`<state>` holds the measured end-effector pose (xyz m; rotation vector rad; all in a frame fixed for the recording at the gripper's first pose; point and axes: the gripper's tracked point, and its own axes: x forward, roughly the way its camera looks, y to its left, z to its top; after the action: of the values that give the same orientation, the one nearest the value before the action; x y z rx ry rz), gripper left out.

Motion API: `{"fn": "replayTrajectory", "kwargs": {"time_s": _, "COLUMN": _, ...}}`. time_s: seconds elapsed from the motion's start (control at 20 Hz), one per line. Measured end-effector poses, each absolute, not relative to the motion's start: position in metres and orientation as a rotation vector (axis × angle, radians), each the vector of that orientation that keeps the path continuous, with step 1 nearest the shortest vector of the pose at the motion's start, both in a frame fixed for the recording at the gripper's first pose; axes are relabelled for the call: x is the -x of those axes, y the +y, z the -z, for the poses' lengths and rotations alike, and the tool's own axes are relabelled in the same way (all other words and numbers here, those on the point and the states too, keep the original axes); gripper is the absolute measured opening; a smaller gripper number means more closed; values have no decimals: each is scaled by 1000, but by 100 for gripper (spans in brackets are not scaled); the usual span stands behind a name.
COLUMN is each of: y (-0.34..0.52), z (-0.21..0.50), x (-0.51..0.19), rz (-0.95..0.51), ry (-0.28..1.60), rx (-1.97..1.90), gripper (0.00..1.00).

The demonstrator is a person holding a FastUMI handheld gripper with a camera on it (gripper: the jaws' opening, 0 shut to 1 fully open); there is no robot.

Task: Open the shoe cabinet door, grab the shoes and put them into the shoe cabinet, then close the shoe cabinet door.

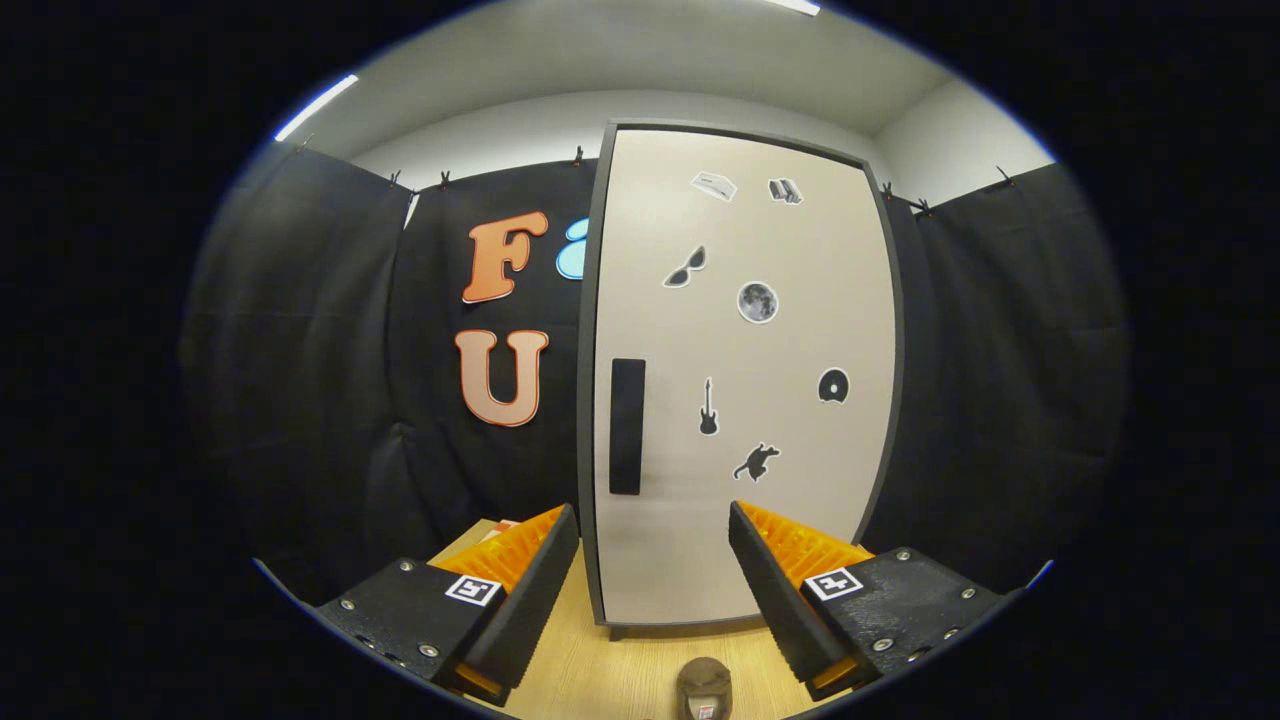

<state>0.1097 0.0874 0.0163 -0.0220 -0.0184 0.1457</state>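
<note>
Claw [654, 560] spread wide, gripping nothing. Just below and between the fingers, a small brown shoe [704, 686] on the wooden table [600, 670]. Beyond, shoe cabinet door [745, 380] closed, dark recessed handle [627, 427] near its left edge. Best to advance toward that handle, hook one finger in, pull outward steadily. Stickers on door: sunglasses, moon, guitar, cat; no legible writing.

place: recording booth | walls: black cloth [300, 380] clipped up | white ceiling [620, 60] | wooden table [620, 670] | gripper [655, 540] open
</note>
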Motion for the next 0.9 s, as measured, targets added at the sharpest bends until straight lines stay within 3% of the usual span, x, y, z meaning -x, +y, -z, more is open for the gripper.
{"fn": "replayTrajectory", "kwargs": {"time_s": 0.6, "y": 123, "z": -20, "x": -223, "rz": -197, "ry": -13, "rx": 19, "gripper": 91}}
{"fn": "replayTrajectory", "kwargs": {"time_s": 0.8, "y": 131, "z": -21, "x": -244, "rz": -206, "ry": -18, "rx": 10, "gripper": 80}}
{"fn": "replayTrajectory", "kwargs": {"time_s": 0.9, "y": 132, "z": -21, "x": -249, "rz": -205, "ry": -20, "rx": -6, "gripper": 66}}
